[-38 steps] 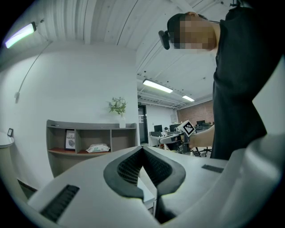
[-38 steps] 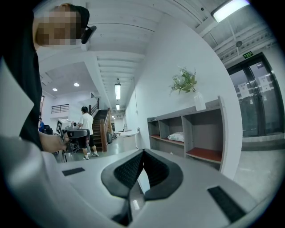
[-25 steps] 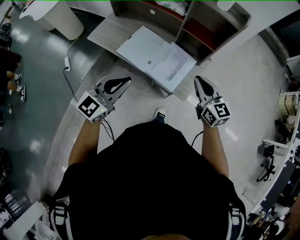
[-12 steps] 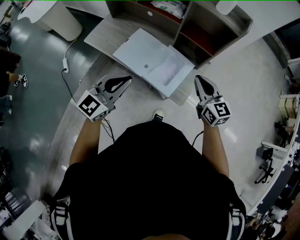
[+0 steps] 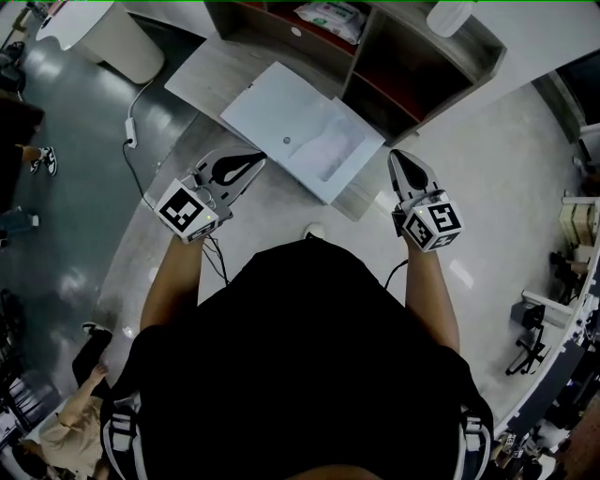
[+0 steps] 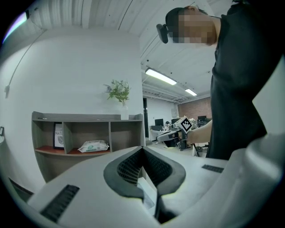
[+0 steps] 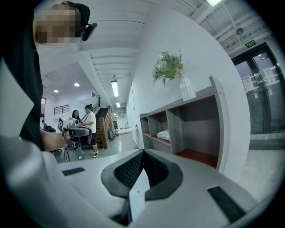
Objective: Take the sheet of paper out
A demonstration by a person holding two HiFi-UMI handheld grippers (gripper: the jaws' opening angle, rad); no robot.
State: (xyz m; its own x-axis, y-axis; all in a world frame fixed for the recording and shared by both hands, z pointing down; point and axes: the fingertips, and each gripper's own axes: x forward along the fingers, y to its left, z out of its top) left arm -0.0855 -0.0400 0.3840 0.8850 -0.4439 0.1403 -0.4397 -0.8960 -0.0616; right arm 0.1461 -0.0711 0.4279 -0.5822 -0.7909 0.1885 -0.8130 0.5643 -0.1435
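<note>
A flat white machine (image 5: 281, 112) lies on a low wooden table (image 5: 211, 70) in front of me. A paler sheet-like patch (image 5: 330, 150) rests in its shallow tray; I cannot tell whether that is the paper. My left gripper (image 5: 255, 159) hovers just short of the machine's near left corner, shut and empty. My right gripper (image 5: 394, 156) is off the machine's right corner, also shut and empty. In the left gripper view the left gripper (image 6: 143, 148) has its pads meeting at the tip. The right gripper view shows the right gripper (image 7: 143, 151) the same way.
An open wooden shelf unit (image 5: 427, 70) stands behind the table and holds a pack of wipes (image 5: 330, 17). A vase of flowers (image 7: 171, 67) tops it. A white bin (image 5: 108, 37) and a cable (image 5: 136, 131) lie at the left. People stand at the far left (image 5: 28, 159).
The table, machine and shelf have slid nearer as I step forward with both grippers. Both stay shut. A person has come into view at the bottom left.
</note>
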